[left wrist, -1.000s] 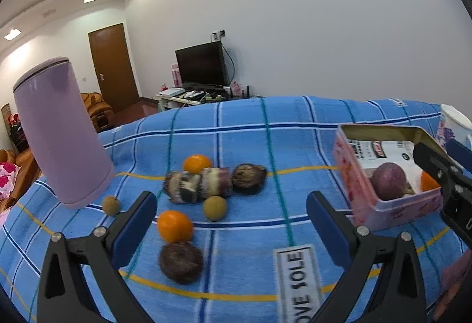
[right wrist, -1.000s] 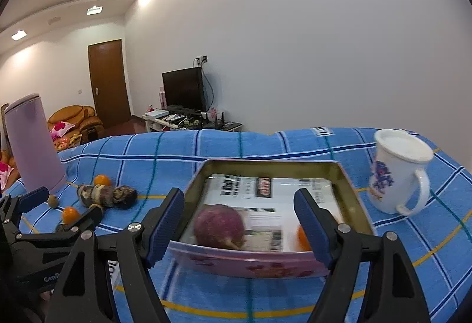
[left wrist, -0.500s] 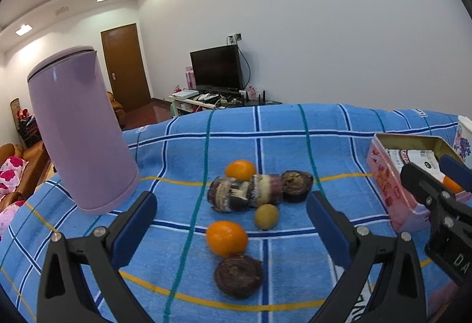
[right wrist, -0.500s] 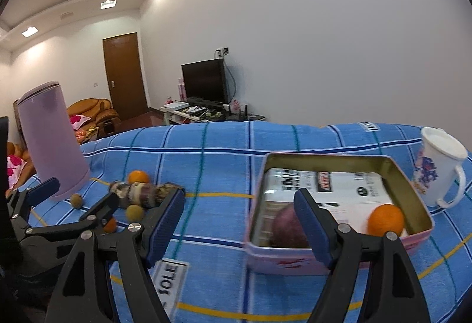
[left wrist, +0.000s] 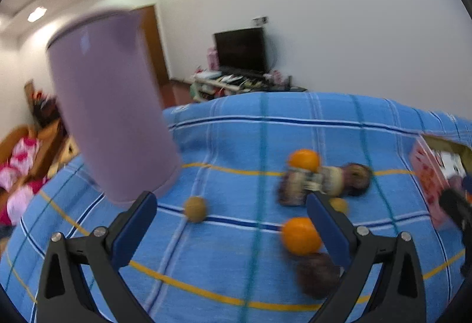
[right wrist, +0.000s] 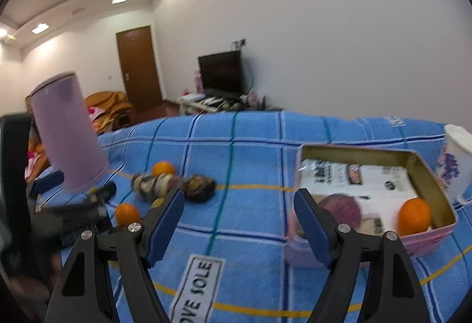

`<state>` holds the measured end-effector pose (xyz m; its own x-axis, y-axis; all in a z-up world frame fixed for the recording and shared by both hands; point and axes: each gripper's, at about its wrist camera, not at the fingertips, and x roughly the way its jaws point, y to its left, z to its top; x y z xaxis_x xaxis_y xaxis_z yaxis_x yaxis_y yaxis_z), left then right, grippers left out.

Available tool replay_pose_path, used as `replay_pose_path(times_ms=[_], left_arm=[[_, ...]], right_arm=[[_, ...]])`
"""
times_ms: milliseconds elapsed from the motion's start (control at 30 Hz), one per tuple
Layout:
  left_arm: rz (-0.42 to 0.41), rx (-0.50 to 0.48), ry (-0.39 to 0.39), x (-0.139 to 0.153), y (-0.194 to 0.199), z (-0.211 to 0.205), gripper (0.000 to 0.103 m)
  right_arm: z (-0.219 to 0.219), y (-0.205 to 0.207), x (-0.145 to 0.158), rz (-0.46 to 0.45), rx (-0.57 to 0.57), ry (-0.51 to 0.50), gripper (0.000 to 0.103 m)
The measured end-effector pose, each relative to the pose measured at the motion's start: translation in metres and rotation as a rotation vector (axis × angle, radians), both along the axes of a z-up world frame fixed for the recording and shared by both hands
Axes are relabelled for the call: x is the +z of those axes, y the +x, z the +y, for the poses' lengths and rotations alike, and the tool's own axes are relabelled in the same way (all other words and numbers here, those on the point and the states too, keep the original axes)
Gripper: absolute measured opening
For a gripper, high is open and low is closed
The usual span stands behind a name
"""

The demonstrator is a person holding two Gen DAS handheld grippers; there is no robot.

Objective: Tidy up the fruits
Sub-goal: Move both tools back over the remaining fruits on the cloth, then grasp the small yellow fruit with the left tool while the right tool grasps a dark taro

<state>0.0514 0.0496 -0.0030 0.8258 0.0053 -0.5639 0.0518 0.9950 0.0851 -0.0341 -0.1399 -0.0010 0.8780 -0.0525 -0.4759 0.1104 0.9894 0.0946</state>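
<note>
The left claw (left wrist: 230, 219) has its blue pads spread wide with nothing between them but the blue checked cloth (left wrist: 236, 140) that covers the worktop. A small greenish-brown fruit (left wrist: 194, 208) lies in the gap, toward the left pad. Against the right pad, at the lower right of the frame, sit an orange (left wrist: 301, 236) and, just below it, a dark round fruit (left wrist: 317, 278). Further up there is a tight row of mottled dark fruits (left wrist: 321, 182) with a second orange (left wrist: 304, 160) touching its upper edge. A tall lilac jug (left wrist: 109, 104) stands at the upper left.

The right claw (right wrist: 239, 222) is likewise spread and grips nothing. Its right pad overlaps the near wall of a pink tin (right wrist: 365, 150), which holds a purple fruit (right wrist: 342, 209) at its left end and an orange (right wrist: 414, 216) at its right end. A white mug (right wrist: 457, 157) stands just beyond the tin, at the right edge. A label reading "OVE SOLE" (right wrist: 197, 290) shows on the cloth at the bottom.
</note>
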Motion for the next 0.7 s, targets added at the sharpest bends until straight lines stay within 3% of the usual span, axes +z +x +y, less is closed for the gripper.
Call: replay_pose_path(times_ms=[200,333,467,600,700], left_arm=[[0.016,0.178,-0.074,0.002,0.017,0.069,0.103],[0.044,0.237,-0.106,-0.004,0.022,0.096,0.102],[0.057,0.234,-0.127,-0.008,0.024,0.104,0.102],[0.060,0.192,-0.136,-0.010,0.029,0.098,0.102],[0.075,0.132,-0.126,-0.013,0.031,0.084,0.102]], right_arm=[[0.032,0.008,-0.010,0.087,0.165,-0.010,0.078],[0.057,0.017,-0.016,0.144,0.263,-0.009,0.078],[0.090,0.034,-0.027,0.226,0.349,-0.033,0.077],[0.108,0.051,-0.035,0.290,0.372,-0.050,0.070],[0.112,0.064,-0.045,0.362,0.367,-0.041,0.050]])
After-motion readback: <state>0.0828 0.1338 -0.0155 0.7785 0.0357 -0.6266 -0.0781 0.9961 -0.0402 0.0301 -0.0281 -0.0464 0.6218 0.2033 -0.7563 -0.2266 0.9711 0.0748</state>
